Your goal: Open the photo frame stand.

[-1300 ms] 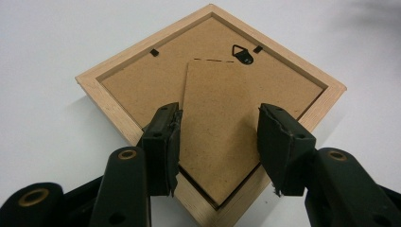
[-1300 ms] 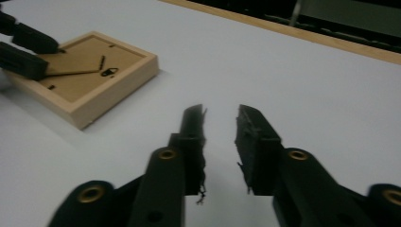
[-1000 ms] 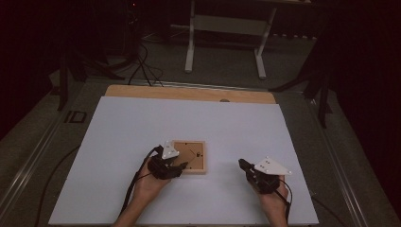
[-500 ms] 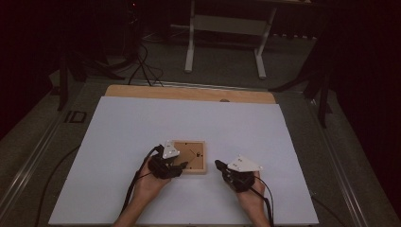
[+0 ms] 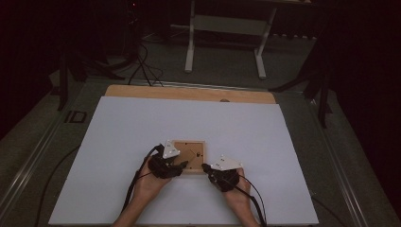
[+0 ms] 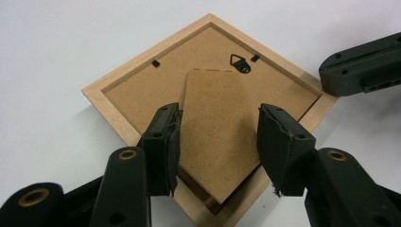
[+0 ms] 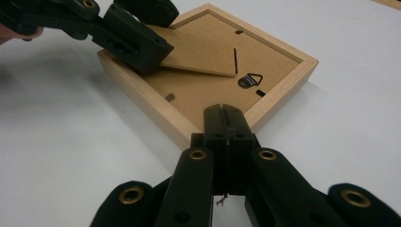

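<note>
The frame (image 5: 188, 155) lies face down on the white counter (image 5: 142, 123), in its near middle part, with the brown backing up. In the left gripper view the frame (image 6: 142, 90) sits cornerwise, a corner pointing away. A small metal hanger (image 6: 241, 64) sits near that far corner, and two dark clips hold the backing at the rim beside it. A cardboard stand (image 6: 220, 137), hinged to the backing, is lifted off it at its near end.

The left tongs (image 6: 220, 149) straddle this stand, one jaw at each long edge. The jaws stand fairly wide and press the edges, so the stand is held between them, tilted up over the frame's near corner. In the right gripper view the same stand (image 7: 198, 52) slants above the backing under the left tongs (image 7: 137, 45).

The right tongs (image 7: 227, 120) have their jaws fully together with nothing between them. Their tip meets the near corner of the frame (image 7: 142, 94), at its wooden rim. In the high view the left tongs (image 5: 182, 165) are at the frame's near left edge and the right tongs (image 5: 206, 168) just beside its near right corner. Both hands come in from the near edge of the counter, cables trailing back from them.
</note>
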The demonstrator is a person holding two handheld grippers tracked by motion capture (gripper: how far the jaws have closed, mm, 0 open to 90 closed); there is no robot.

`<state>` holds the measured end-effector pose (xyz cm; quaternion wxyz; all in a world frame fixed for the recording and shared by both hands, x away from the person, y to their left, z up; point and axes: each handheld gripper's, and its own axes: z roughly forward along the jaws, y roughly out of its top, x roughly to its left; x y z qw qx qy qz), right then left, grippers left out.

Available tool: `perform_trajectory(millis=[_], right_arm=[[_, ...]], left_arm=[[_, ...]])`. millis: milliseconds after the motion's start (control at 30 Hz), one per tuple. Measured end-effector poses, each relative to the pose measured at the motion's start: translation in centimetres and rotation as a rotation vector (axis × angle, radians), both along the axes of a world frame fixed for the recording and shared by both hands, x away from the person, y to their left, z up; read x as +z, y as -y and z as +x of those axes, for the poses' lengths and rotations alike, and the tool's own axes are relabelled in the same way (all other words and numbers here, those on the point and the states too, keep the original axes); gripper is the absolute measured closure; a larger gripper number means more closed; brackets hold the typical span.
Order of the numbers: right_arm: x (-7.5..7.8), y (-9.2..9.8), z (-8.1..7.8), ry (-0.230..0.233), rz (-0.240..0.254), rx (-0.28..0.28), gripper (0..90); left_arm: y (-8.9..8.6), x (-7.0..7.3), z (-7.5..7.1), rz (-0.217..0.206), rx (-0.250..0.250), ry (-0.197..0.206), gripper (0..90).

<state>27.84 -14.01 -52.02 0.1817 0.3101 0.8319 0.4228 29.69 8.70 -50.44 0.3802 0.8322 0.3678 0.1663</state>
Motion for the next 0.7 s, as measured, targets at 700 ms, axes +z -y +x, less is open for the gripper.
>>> perform_trajectory(millis=[700], right_arm=[[-0.1, -0.1, -0.1, 0.017, -0.012, 0.001, 90.0]], left_arm=[[0.4, 1.2, 0.2, -0.005, 0.028, 0.036, 44.1]])
